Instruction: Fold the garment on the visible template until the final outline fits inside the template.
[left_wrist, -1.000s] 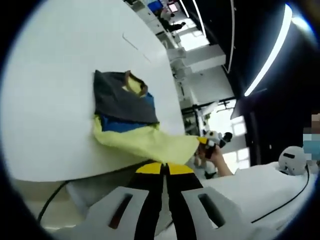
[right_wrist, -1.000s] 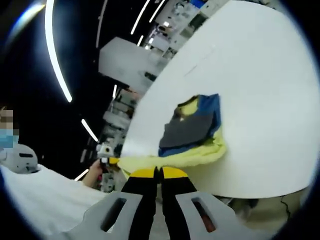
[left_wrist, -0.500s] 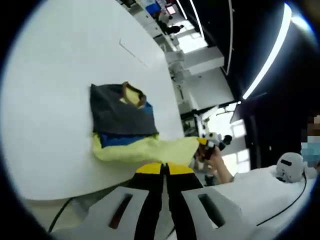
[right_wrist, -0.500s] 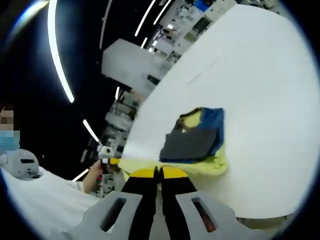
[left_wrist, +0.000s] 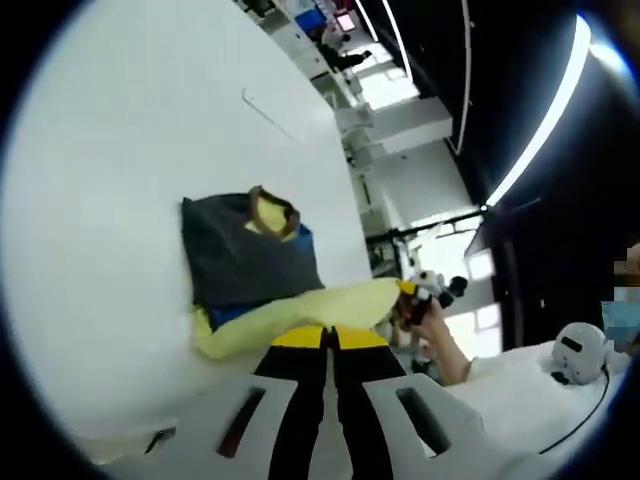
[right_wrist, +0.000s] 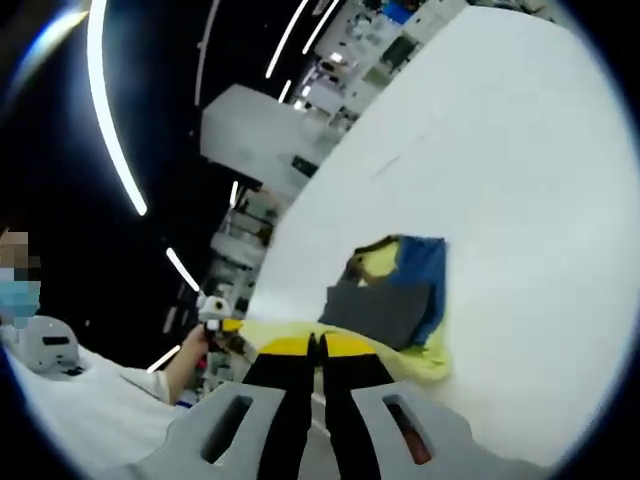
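Note:
A folded garment (left_wrist: 250, 258) in grey, blue and yellow lies on the white table (left_wrist: 110, 150). Its yellow edge (left_wrist: 300, 308) is lifted off the table and runs into my left gripper (left_wrist: 327, 338), which is shut on it. In the right gripper view the same garment (right_wrist: 385, 300) lies on the table (right_wrist: 500, 170), with its yellow edge (right_wrist: 290, 330) held in my right gripper (right_wrist: 317, 345), also shut. The other gripper (left_wrist: 425, 290) shows at the right of the left view, and the left one (right_wrist: 212, 312) at the left of the right view, a hand on each.
The table edge (left_wrist: 345, 190) runs close to the garment, with a dim room, shelving and ceiling light strips (left_wrist: 540, 100) beyond. A thin outline mark (left_wrist: 270, 105) is on the table farther off. A person in white (right_wrist: 80, 390) stands behind the grippers.
Both grippers have carried the yellow edge up and over toward the grey part of the garment; less yellow lies flat on the table now.

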